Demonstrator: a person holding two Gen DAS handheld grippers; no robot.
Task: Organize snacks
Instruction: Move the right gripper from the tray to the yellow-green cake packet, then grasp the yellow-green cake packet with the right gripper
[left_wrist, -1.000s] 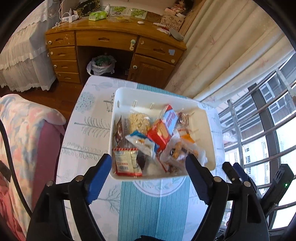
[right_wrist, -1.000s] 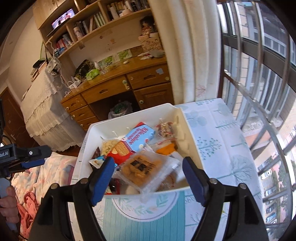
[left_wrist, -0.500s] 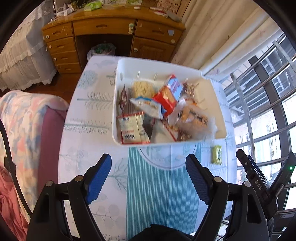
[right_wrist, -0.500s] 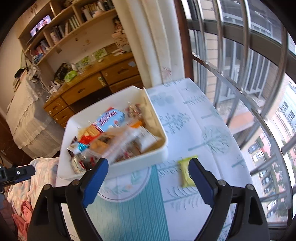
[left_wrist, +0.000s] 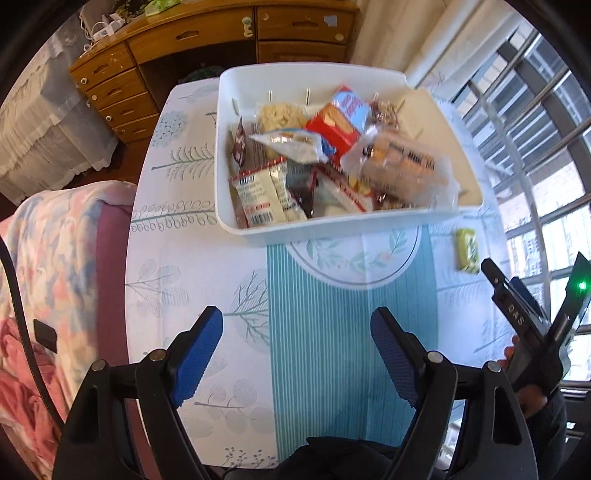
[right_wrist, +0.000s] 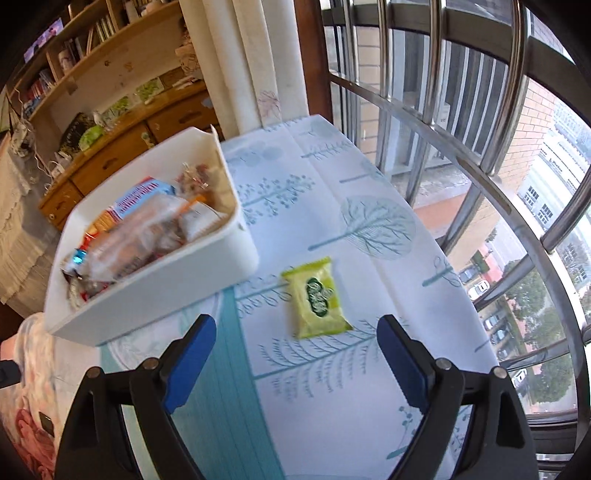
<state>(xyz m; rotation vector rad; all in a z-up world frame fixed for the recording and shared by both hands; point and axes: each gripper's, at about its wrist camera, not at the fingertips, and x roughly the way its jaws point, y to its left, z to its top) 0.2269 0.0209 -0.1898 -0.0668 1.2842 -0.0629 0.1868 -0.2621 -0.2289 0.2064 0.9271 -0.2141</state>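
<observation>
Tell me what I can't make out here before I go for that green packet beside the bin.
- Lower snacks in the white bin: both views, buried under the upper packets.
- Print on the green packet: right wrist view, blurred; left wrist view, too small.
- Bin contents: right wrist view, motion blur.
- Right gripper: left wrist view, only partly in frame, its jaws hidden.

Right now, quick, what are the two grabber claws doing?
Left gripper: open, holding nothing.
Right gripper: open, holding nothing, green snack packet just ahead.
</observation>
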